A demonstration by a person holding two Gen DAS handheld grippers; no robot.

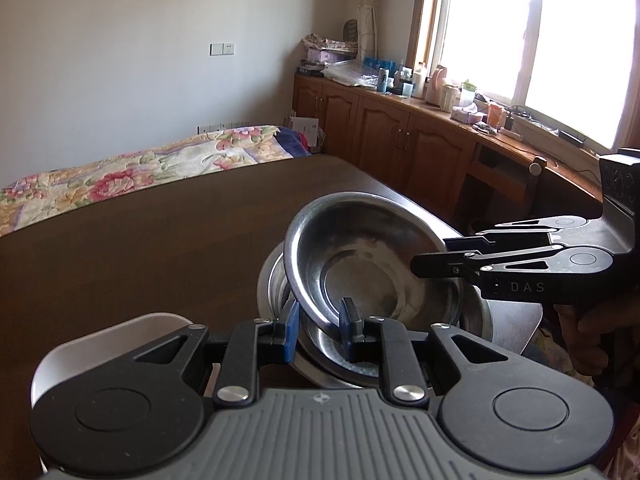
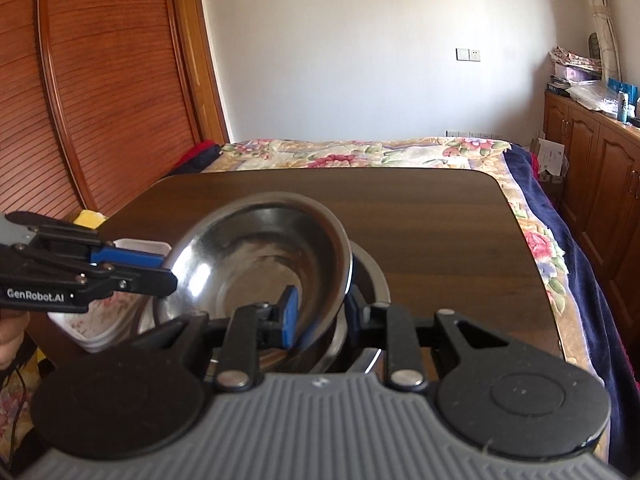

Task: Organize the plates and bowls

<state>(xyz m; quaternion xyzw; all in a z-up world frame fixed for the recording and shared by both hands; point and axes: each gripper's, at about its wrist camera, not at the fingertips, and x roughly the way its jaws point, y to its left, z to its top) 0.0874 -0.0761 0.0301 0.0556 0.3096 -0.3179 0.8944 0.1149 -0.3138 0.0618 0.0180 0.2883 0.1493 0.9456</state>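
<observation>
Steel bowl (image 1: 372,264) is the thing in hand now: it hangs tilted over a stack of other steel bowls (image 1: 280,284) on the dark wooden table (image 1: 140,248), and both tools hold it by the rim. From where I stand, the left gripper (image 1: 320,328) pinches the rim on its side, with 1 blue pad inside the bowl and 1 outside. The right gripper (image 2: 320,312) does the same on the opposite edge, its fingers pressed onto the thin metal wall. A white rectangular dish (image 2: 100,320) lies just beside the stack, on the left gripper's side. I judge that the step is nesting this bowl into the stack, and it is not yet seated, because 1 edge stands much higher than the other. The next move needs the bowl made level and centred over the bowl below, then lowered until it rests. Only after that should the 2 tongs let go, preferably 1 at a time, since thin steel can slide or ring against the stack.
</observation>
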